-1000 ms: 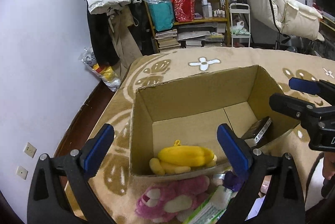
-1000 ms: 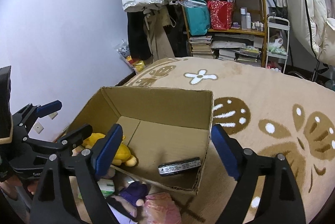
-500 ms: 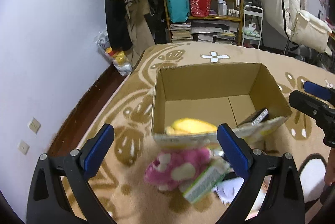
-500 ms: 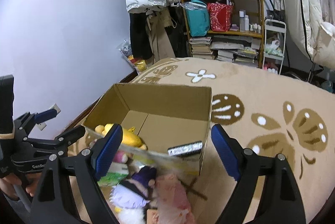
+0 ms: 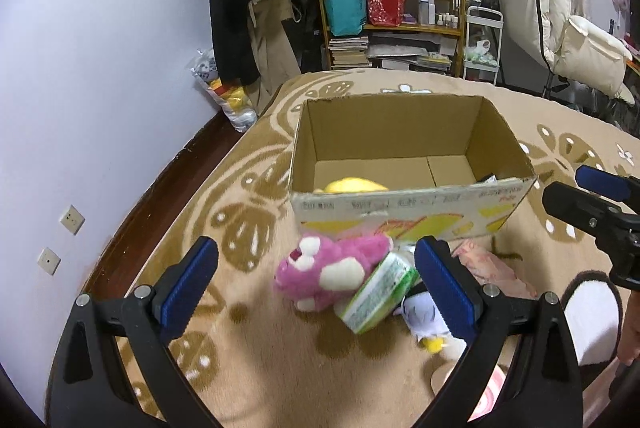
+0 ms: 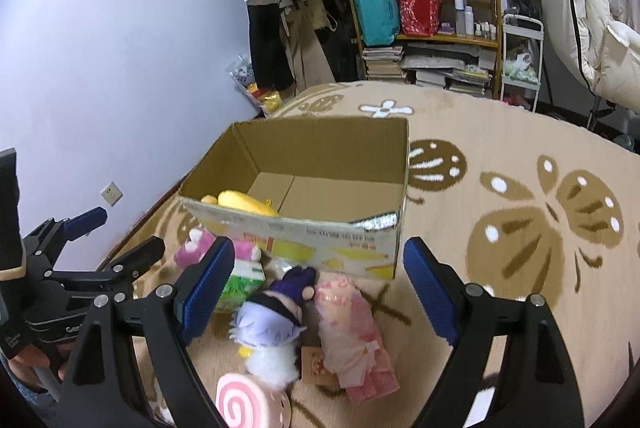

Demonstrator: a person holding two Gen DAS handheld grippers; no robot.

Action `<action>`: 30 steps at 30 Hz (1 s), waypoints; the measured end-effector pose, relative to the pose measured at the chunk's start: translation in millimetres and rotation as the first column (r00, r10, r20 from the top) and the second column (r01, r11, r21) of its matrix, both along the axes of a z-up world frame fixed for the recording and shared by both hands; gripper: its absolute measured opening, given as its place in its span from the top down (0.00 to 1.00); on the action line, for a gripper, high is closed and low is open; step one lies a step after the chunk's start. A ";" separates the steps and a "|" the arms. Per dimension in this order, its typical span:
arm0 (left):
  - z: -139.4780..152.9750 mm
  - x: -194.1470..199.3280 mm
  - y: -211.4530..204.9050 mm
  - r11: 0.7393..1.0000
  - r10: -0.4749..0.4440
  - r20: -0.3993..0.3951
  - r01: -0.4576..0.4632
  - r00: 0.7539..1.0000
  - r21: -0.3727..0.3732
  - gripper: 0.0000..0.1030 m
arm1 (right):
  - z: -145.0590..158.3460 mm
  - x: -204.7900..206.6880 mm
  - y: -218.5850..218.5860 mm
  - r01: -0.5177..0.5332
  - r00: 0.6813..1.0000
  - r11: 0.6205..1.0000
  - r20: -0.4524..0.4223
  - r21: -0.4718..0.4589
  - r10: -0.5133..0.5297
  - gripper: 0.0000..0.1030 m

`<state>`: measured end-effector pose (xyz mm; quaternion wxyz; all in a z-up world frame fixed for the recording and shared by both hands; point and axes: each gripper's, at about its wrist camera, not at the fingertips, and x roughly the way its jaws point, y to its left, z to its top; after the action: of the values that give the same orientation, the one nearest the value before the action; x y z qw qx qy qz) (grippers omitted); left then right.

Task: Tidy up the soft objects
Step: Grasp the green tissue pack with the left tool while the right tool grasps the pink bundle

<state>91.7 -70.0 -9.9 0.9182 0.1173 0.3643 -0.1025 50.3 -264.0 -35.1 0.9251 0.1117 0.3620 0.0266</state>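
Beside the lilac wall, the left gripper (image 5: 316, 280) hangs above the patterned beige rug (image 5: 248, 195), its blue-padded jaws spread wide with nothing between them. Just beyond its fingers lies a pink plush bear (image 5: 328, 270) on its side, its back close against the printed front wall of an open cardboard box (image 5: 404, 209). A green-and-white tissue pack (image 5: 378, 292) leans on the bear's right flank, and past that sits a small doll with pale lilac hair (image 6: 266, 324), wearing a dark purple hat that points toward the box. Next right is a pink doll in a frilly dress (image 6: 352, 328) lying lengthwise on the rug, touching the lilac-haired doll's hat. Nearest the right wrist camera, a pink swirl-roll plush (image 6: 244, 402) rests at the bottom edge. Inside the box, a yellow plush (image 6: 244, 203) lies in the near left corner, and a dark flat object with a silvery edge (image 6: 380, 220) sits in the near right corner; what it is cannot be told. The right gripper (image 6: 320, 288) hovers over the two dolls, jaws likewise parted and holding nothing. Behind the rug stands a wooden shelf (image 6: 420, 35) crowded with bags and books.
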 end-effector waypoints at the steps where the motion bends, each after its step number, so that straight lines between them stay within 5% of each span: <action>1: -1.0 -2.5 0.4 1.000 0.002 -0.002 -0.002 1.000 0.002 0.05 | -1.0 0.6 0.5 0.001 1.000 1.000 -0.006 0.000 -0.001 0.12; 30: -51.3 16.0 -18.6 0.999 -0.040 -0.112 0.043 0.993 0.018 0.05 | -86.2 34.7 -0.9 0.024 0.968 1.000 -0.251 0.002 -0.023 0.12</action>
<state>107.6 -88.5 -61.2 0.8929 0.1281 0.4134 -0.1243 85.0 -264.9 -121.3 0.8718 0.1209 0.4747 0.0023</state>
